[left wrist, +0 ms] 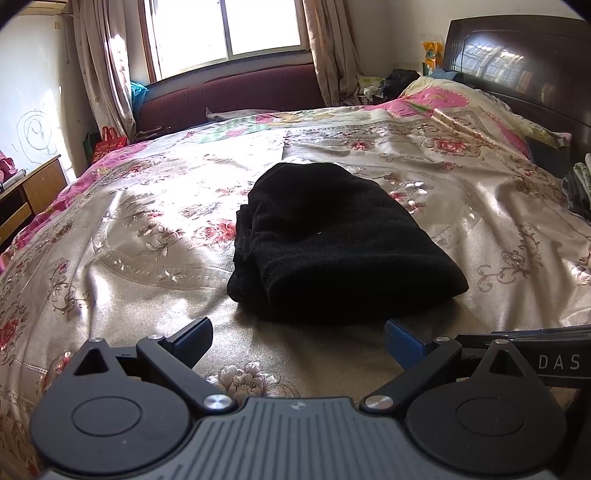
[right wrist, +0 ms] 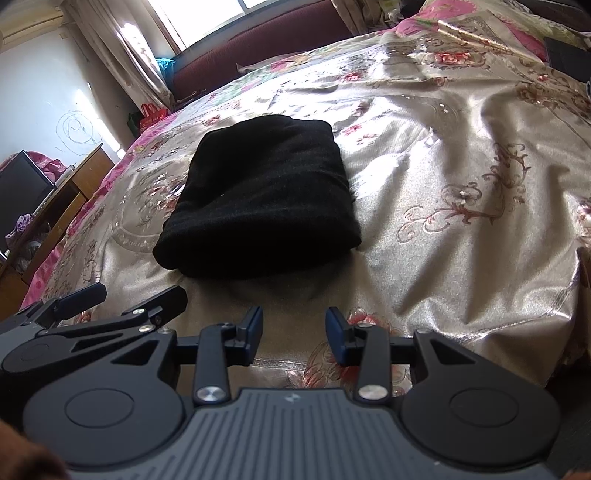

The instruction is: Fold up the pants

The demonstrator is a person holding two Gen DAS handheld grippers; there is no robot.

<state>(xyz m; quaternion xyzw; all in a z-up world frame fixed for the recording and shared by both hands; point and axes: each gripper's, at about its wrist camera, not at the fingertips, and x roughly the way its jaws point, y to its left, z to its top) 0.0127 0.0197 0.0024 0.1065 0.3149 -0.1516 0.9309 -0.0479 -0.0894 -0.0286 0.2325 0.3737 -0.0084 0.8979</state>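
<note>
Bedroom w/ window (left wrist: 227,27), curtains (left wrist: 101,70), maroon sofa (left wrist: 229,94). Bed (left wrist: 110,258) under shiny floral cover (sunlit). Black pants (left wrist: 332,243) folded mid-bed. Left gripper (left wrist: 298,341) jaws wide apart, right gripper (right wrist: 294,334) parted; both holding nothing.

Pants (left wrist: 332,240) underside and inner layers hidden in the fold, headboard (left wrist: 517,74) cut by right edge, desk (right wrist: 55,206) cut at left, nightstand clutter (left wrist: 402,79) too small to tell
</note>
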